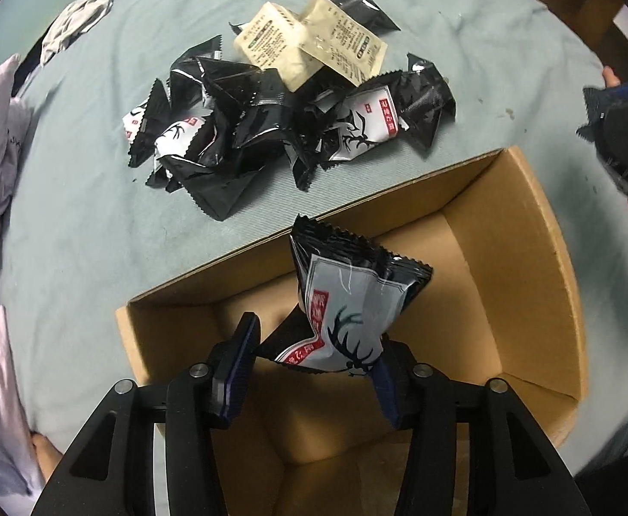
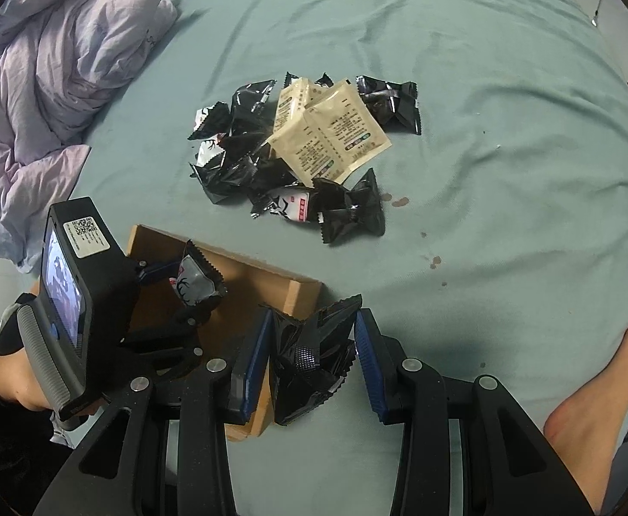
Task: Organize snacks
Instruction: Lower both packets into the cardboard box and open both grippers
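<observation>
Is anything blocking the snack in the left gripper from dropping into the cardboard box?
Nothing visible does. The left gripper holds the grey deer-print snack packet directly over the open cardboard box, whose visible floor is bare. The right gripper, with its black packet, sits off by the box's corner.

Both claws [image 1: 314, 357] [image 2: 309, 361] clamped on packets

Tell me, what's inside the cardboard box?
The cardboard box shows only bare brown bottom so far. The left claw holds a deer snack packet above it, and claw and packet hide part of the floor.
</observation>
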